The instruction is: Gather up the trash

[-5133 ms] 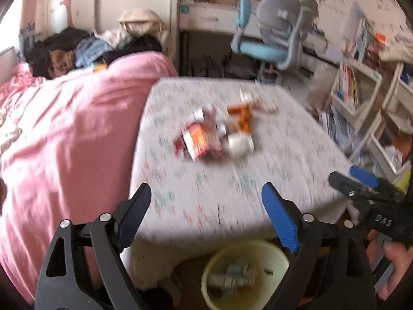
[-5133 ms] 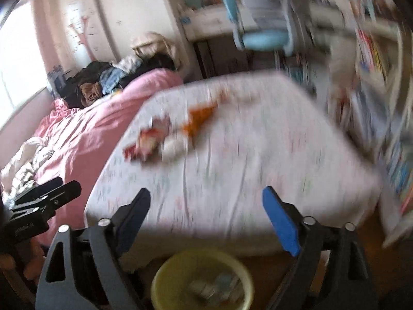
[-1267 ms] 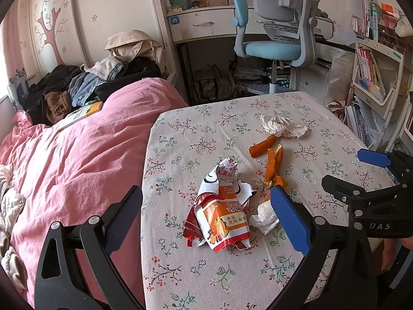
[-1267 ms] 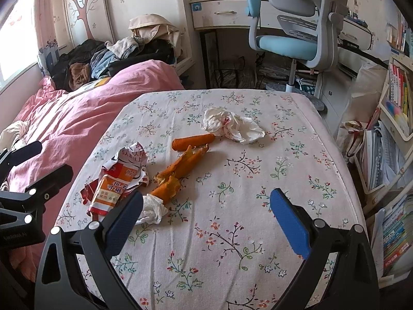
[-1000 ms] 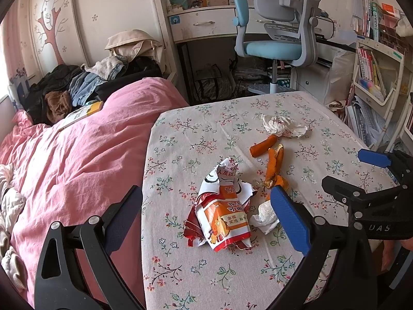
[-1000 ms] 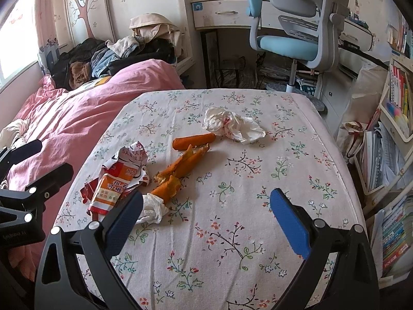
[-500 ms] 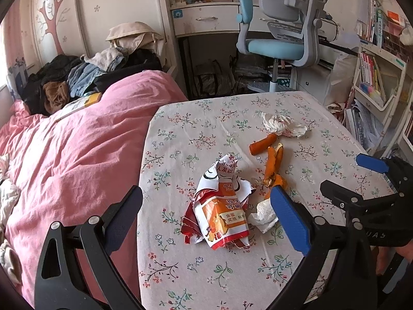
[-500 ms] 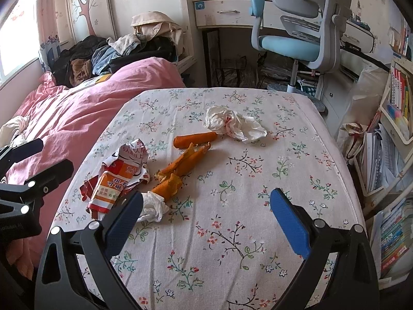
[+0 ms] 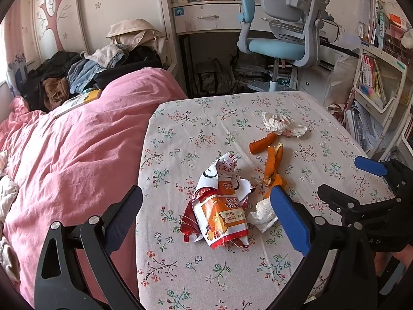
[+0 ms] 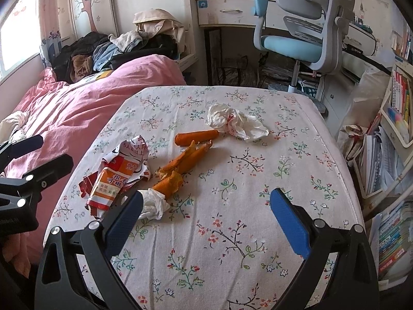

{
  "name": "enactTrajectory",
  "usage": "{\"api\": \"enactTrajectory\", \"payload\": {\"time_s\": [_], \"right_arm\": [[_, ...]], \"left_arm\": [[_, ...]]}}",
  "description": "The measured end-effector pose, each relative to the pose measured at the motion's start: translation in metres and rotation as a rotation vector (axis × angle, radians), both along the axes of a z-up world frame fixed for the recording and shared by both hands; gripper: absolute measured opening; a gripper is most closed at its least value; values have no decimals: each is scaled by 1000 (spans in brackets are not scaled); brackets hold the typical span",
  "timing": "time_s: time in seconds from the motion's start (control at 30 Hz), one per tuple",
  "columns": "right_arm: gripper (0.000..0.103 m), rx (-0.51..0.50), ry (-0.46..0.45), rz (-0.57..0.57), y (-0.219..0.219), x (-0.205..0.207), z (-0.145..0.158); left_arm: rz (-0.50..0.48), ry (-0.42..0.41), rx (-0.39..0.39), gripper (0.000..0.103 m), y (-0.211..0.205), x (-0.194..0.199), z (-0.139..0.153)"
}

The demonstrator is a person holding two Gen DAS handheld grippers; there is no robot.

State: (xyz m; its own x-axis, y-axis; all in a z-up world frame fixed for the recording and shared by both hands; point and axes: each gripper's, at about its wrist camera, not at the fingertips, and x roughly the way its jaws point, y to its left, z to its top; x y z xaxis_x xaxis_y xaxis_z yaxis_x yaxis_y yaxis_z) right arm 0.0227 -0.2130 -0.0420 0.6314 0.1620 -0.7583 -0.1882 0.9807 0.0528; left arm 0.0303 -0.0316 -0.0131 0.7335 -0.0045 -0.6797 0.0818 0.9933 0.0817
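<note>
Torn snack wrapper (image 9: 222,206) (nothing visible inside)

A torn orange snack wrapper (image 9: 222,206) lies crumpled on the table. Carrot pieces (image 9: 272,164) sit beside it. A white tissue wad (image 9: 262,214) touches them; crumpled paper (image 9: 282,125) lies farther back.

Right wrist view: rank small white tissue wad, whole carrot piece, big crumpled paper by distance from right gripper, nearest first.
From the right gripper, open over the table:
1. Small white tissue wad, touching distance of its left finger, near-left.
2. Whole carrot piece, mid-table, beyond the carrot peels.
3. Big crumpled paper, farthest, just right of and behind the carrot's tip.
</note>
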Motion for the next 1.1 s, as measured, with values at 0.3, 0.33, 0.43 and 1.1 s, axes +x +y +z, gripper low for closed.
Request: {"api": "enactTrajectory", "payload": {"time_s": [0.3,0.33,0.43,1.1], "right_arm": [[94,-10,0,5,2,-1,-1],[94,-11,1,5,3,-1,-1],[94,-11,0,5,3,-1,-1],[94,-15,-1,5,4,-1,-2]], "left_arm": [[0,2,-1,96,0,1,0],[0,3,-2,96,0,0,0],[0,4,-3,96,0,0,-1],[2,7,-3,96,0,1,0]]}}
